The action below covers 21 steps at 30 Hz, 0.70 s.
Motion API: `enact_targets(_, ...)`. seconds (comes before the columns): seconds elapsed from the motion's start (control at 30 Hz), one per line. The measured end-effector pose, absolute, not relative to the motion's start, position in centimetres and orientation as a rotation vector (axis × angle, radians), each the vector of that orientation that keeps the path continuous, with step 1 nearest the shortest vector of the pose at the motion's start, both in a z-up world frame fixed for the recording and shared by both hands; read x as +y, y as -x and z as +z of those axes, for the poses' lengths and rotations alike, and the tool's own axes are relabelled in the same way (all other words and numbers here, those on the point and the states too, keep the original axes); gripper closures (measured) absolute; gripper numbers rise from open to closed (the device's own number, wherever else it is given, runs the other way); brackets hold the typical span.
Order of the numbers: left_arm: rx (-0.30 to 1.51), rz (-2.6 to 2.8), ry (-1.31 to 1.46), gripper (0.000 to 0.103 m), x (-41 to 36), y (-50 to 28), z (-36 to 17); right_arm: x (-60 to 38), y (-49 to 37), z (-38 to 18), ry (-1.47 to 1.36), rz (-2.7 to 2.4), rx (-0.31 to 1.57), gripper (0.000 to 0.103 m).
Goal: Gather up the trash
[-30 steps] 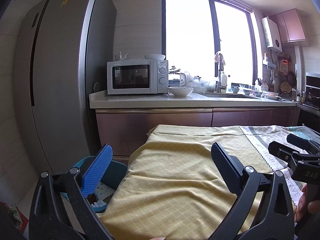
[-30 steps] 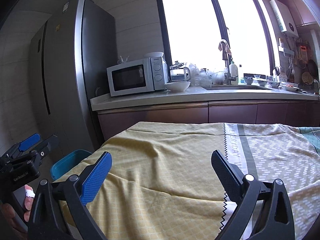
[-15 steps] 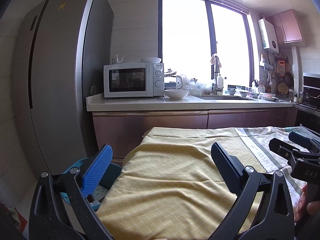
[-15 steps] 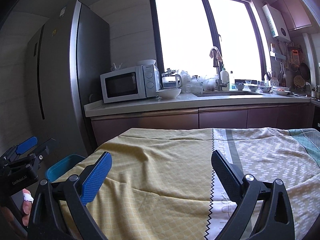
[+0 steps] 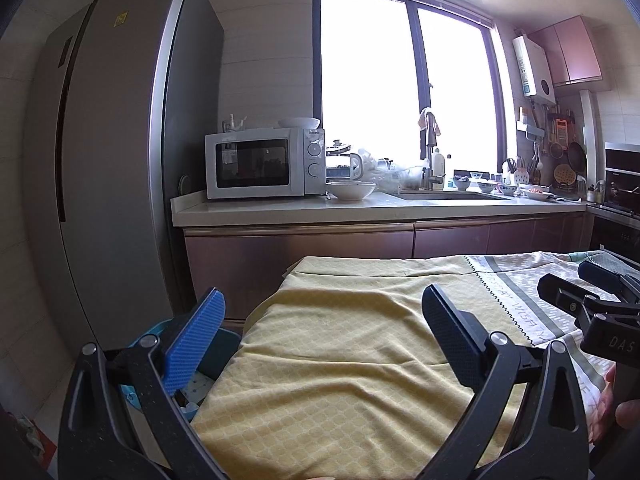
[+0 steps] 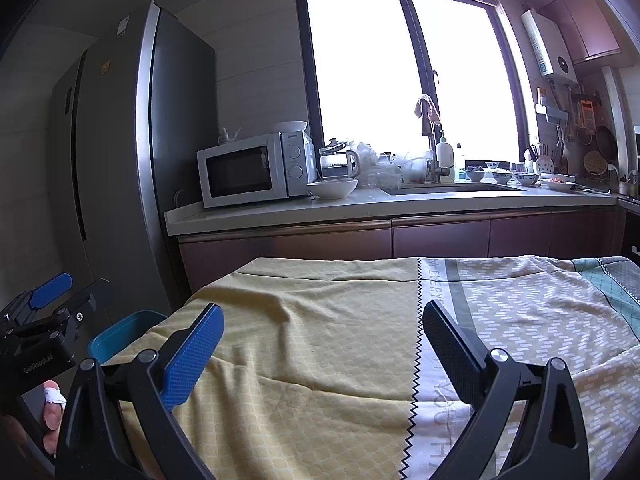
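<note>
trash is hard to find on the yellow tablecloth (image 5: 340, 360): in both wrist views the cloth lies bare and rumpled, and the only likely scraps we can make out sit inside the blue bin (image 5: 192, 376), which stands just beside the cloth's left edge, low against the fridge (image 5: 108, 160). there seem to be bits of paper and something dark down in it, though our own finger hides most of the opening, so we cannot be sure.

we hold the left gripper (image 5: 320, 340) over the left part of the cloth, its jaws spread wide with nothing between them. the right gripper (image 6: 320, 344) hangs over the cloth too, further toward the grey patterned strip (image 6: 520, 312), jaws equally spread and empty. each gripper shows at the edge of the other's view, with a hand (image 6: 50, 416) wrapped round the handle.

judging from this, collecting looks done or nearly so, unless something lies outside both views.

what could go wrong from here: the cloth is loose and wrinkled, so a low pass with open fingers could snag a fold and drag the whole cloth toward the bin. the bin is tucked partly under the cloth's overhang, so a drop aimed from above may land on fabric and slide to the floor. the two grippers are also near each other and could knock together if we swing both left at once.
</note>
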<state>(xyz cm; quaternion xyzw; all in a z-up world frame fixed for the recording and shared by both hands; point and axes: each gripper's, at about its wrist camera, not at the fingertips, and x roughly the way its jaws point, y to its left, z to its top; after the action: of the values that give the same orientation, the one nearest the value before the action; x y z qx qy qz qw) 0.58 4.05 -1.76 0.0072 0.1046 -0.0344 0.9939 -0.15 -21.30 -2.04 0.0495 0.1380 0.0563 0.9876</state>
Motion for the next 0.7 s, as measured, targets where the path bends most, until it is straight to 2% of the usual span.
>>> enact_targets(0.7,0.214,-0.062,-0.018,0.006,3.86,-0.83,-1.78,-21.69,0.19,-1.88,-0.097,0.105,0.274,0.007)
